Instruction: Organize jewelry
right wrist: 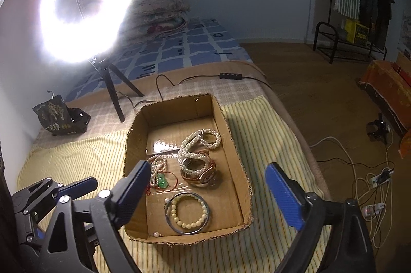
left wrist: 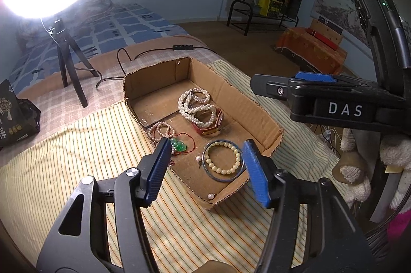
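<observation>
An open cardboard box lies on the striped bedspread and holds jewelry. A long white pearl necklace drapes over a watch with a red-brown strap. A pink bead strand with a green pendant lies at the left. A cream bead bracelet sits inside a metal bangle. Loose pearls lie near the front. My left gripper is open and empty above the box's near end. My right gripper is open and empty above the box; it also shows at the right of the left wrist view.
A bright ring light on a black tripod stands behind the box, its cable running across the bed. A black bag sits at the left. Cables and a power strip lie on the floor at right.
</observation>
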Motion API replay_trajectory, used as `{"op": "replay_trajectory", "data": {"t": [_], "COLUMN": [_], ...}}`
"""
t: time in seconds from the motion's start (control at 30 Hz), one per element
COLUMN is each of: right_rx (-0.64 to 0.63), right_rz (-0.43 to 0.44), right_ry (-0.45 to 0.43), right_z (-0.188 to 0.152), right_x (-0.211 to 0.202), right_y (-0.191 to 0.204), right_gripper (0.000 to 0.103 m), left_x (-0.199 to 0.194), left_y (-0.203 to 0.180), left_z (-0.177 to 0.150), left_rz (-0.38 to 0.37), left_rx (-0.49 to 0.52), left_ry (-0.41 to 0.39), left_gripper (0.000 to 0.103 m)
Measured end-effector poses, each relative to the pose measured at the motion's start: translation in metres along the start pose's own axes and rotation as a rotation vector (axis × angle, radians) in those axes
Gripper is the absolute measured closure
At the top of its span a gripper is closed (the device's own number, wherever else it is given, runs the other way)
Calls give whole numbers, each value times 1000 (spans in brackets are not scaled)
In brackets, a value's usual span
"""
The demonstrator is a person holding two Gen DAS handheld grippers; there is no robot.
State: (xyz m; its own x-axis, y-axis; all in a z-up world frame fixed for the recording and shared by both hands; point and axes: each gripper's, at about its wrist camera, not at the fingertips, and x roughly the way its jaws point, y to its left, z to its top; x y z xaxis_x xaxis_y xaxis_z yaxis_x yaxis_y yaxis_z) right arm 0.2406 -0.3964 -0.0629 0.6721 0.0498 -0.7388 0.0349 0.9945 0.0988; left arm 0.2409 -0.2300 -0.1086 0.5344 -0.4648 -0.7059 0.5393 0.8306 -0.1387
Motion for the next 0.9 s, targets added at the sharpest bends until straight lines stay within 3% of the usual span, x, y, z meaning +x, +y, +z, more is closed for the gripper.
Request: {"op": "replay_trajectory", "data": {"t": [0.23, 0.9], "right_rx": [-12, -67], "right_rz": [-29, -75], "right_ry": [-32, -124], "right_z": [2, 5], "right_x": [-7, -50], "right_y": [4, 19], "right_gripper": [2, 0], "left_x": [-5, -52], "left_y": [0, 2], "left_z": [-1, -3], "left_rz": [8, 42], "left_rx": [7, -1], "left_ry": [-10, -67], "left_gripper": [37, 34]}}
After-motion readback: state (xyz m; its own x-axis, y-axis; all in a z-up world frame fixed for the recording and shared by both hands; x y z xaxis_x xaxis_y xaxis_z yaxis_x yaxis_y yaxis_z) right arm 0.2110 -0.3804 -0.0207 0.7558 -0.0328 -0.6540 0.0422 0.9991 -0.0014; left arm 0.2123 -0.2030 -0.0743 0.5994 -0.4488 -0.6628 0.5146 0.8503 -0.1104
